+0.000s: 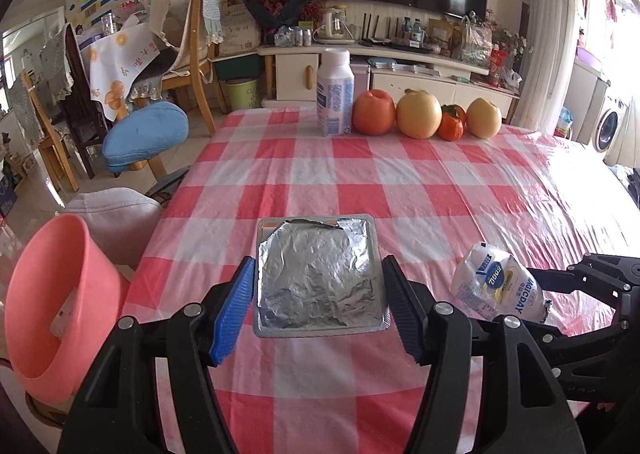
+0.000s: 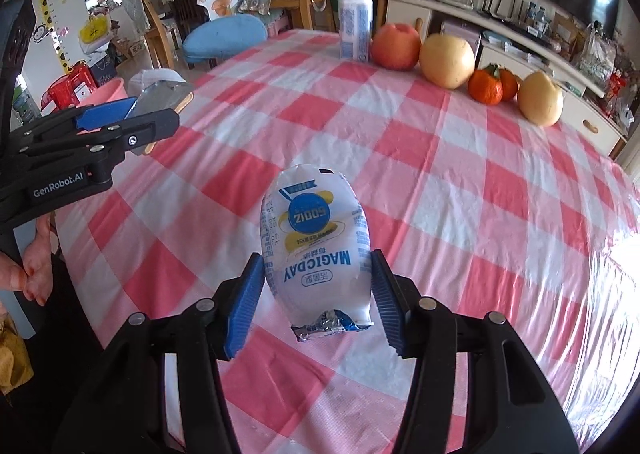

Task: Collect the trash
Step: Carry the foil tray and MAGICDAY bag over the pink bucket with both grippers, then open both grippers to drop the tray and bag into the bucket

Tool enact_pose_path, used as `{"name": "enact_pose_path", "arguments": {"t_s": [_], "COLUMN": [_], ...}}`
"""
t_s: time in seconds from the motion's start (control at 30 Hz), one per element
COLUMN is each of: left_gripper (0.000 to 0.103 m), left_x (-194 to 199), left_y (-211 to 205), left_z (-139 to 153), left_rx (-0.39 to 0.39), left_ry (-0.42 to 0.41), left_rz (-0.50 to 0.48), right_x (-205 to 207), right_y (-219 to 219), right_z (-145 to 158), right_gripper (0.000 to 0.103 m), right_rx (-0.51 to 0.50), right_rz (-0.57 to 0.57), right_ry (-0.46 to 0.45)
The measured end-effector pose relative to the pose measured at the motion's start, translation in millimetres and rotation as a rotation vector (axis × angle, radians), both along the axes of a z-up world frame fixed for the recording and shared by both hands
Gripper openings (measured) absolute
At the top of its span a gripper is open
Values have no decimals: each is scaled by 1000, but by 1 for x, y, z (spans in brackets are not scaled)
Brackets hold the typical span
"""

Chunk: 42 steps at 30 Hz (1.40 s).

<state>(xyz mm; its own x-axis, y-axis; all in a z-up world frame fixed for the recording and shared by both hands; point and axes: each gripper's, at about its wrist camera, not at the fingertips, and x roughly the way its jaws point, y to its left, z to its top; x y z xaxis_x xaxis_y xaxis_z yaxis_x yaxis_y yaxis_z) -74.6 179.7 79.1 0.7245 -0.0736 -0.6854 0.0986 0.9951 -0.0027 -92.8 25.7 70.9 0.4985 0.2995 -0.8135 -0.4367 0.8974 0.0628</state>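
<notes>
Foil tray (image 1: 318,278) is gripped between the pads of the left tongs (image 1: 318,312), lifted above the bench (image 1: 420,181). Right tongs (image 2: 316,296) grip a white snack bag (image 2: 316,250). A pink bucket (image 1: 52,306) stands left of the left tongs.

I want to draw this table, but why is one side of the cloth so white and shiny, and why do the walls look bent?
Left wrist view: strong daylight from the window side washes the tablecloth white at right, and the foil tray glints. Right wrist view: the same glare bleaches the cloth's right edge, while the snack packet stays sharp. Both views: the fisheye lens curves the room and darkens the corners.
</notes>
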Motion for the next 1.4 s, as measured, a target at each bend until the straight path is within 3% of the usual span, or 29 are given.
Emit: {"name": "enact_pose_path", "arguments": {"t_s": [0.33, 0.73, 1.0, 1.4], "left_gripper": [64, 64, 64, 64], "left_x": [-6, -16, -28, -37], "left_y": [43, 108, 175, 280], "left_z": [14, 28, 30, 0], "left_rx": [-32, -94, -169, -275], "left_ry": [-58, -121, -146, -71], "left_rz": [84, 234, 418, 695], "right_x": [-3, -11, -18, -5], "right_y": [34, 96, 164, 285], "right_z": [23, 53, 67, 81], "right_gripper": [55, 55, 55, 55], "right_rx": [37, 132, 111, 109], "right_rz": [39, 172, 295, 486], "right_ry": [-26, -33, -53, -77]}}
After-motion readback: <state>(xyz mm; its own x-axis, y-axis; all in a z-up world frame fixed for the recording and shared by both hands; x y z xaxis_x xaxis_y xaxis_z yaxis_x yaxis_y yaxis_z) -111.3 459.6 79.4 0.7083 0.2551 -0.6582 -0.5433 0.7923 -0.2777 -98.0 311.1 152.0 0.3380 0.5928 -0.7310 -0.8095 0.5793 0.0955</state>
